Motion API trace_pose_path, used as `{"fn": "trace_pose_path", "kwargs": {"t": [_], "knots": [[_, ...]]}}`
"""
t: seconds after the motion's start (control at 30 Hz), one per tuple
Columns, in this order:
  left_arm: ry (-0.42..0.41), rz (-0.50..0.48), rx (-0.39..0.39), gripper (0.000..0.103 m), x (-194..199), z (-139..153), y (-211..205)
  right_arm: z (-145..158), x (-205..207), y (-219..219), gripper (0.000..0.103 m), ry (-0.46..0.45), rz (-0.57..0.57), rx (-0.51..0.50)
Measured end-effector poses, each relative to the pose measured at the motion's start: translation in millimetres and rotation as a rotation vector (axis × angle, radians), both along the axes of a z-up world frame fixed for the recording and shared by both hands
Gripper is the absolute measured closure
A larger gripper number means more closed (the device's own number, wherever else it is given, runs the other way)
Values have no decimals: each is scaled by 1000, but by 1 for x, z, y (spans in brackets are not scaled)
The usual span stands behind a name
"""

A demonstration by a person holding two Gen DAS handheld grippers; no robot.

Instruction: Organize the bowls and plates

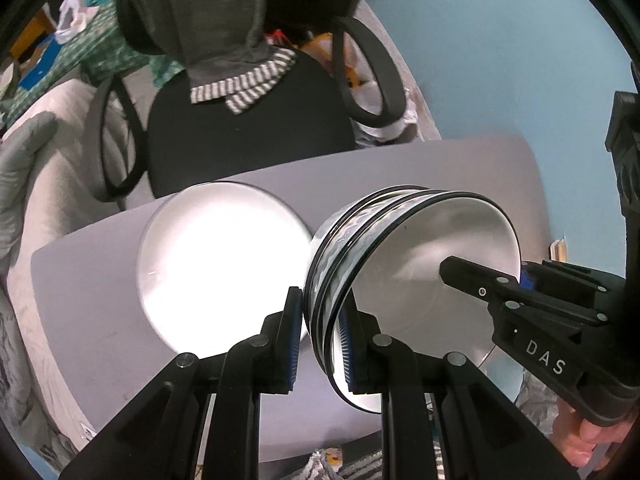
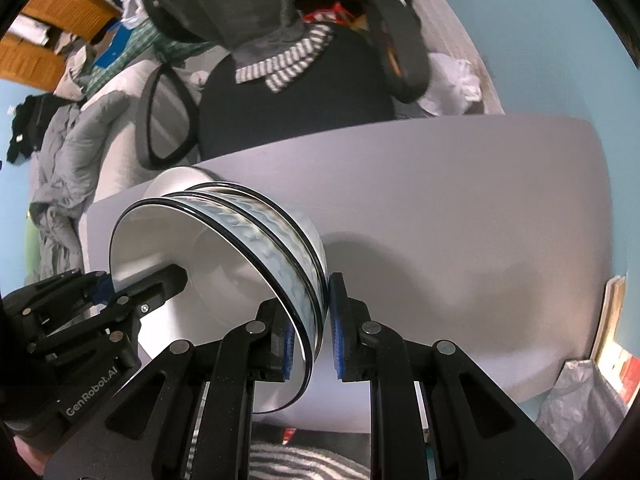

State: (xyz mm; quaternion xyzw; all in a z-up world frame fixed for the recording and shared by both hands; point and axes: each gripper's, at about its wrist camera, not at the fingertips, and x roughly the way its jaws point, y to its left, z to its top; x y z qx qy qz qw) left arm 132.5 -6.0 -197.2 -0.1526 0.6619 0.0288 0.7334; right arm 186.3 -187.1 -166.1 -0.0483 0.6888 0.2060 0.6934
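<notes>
Two nested white bowls with blue wavy bands and black rims are held tilted on edge above the grey table; they also show in the right wrist view. My left gripper is shut on the bowls' rim, one finger inside, one outside. My right gripper is shut on the opposite rim; it shows in the left wrist view. A white plate lies flat on the table left of the bowls, partly hidden in the right wrist view.
A black office chair with a grey garment draped over it stands behind the table. A grey duvet lies at the left. Books and a plastic bag sit at the right by the blue wall.
</notes>
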Motion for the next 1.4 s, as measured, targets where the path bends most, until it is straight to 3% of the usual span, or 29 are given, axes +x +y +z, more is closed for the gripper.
{"fn": "trace_pose_path", "kwargs": {"t": [0.3,0.6,1.4], "knots": [[-6,64,12,86,-26,4,46,-2,-12,49,88,-4,55,2],[34,104,11,86,-42,-10,77,-21,-23,88,88,35,97,-18],[107,129,-47,86,-40,-53,104,-57,-17,117,88,116,118,-100]]}}
